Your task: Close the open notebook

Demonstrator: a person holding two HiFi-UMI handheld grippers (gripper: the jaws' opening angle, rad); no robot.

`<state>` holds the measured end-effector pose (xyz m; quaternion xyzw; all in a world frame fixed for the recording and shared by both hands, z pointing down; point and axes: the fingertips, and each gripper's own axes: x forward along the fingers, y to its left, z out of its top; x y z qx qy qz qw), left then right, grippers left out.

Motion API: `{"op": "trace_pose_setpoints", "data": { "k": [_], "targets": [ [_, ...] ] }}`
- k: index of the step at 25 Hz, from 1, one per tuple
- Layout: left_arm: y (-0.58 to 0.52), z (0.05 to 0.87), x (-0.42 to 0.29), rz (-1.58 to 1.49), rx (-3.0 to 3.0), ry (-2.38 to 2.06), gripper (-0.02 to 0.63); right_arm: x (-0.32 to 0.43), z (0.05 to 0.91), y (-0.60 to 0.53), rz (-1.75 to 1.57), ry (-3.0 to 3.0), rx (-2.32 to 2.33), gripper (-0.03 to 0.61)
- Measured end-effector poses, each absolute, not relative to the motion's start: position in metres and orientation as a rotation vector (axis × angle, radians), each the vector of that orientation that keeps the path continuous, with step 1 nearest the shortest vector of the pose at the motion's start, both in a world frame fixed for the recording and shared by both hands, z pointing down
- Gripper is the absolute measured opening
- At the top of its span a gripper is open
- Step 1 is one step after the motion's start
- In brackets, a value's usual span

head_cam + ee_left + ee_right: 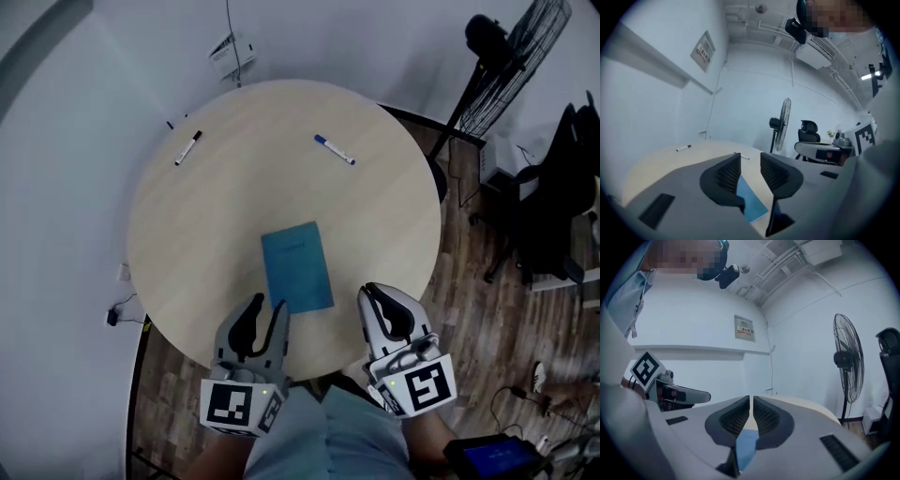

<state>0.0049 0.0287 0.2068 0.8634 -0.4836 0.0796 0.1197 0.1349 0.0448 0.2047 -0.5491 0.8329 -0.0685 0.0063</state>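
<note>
left tongs [270,306], right tongs [371,292] — level, beside notebook [297,266]

We see a plain blue rectangular notebook [297,267] against the pale beige top of a round wooden table [187,244]. One slim white marker pen [188,148] has a black cap, and another white marker pen [334,149] has a blue one. The left gripper [270,307] is grey with black ribbed pads, and the right gripper [370,292] is whiter. The left cube [234,405] and right cube [427,384] bear black squares on white. The plank floor [478,309] is streaky brown, the standing fan [511,66] is black, and the person's clothing [323,436] is light blue.
</note>
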Motion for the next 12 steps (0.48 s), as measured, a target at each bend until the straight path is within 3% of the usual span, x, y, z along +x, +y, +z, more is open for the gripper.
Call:
{"op": "trace_pose_setpoints", "data": {
  "k": [3, 12],
  "targets": [
    [0.042, 0.170, -0.023, 0.174, 2.538, -1.617, 0.036, 0.116, 0.177, 0.052, -0.099, 2.611, -1.680, 0.051],
    [0.068, 0.123, -0.058, 0.035, 2.572, -1.812, 0.020, 0.080, 0.150, 0.065, 0.087, 2.674, -1.678, 0.051]
  ]
}}
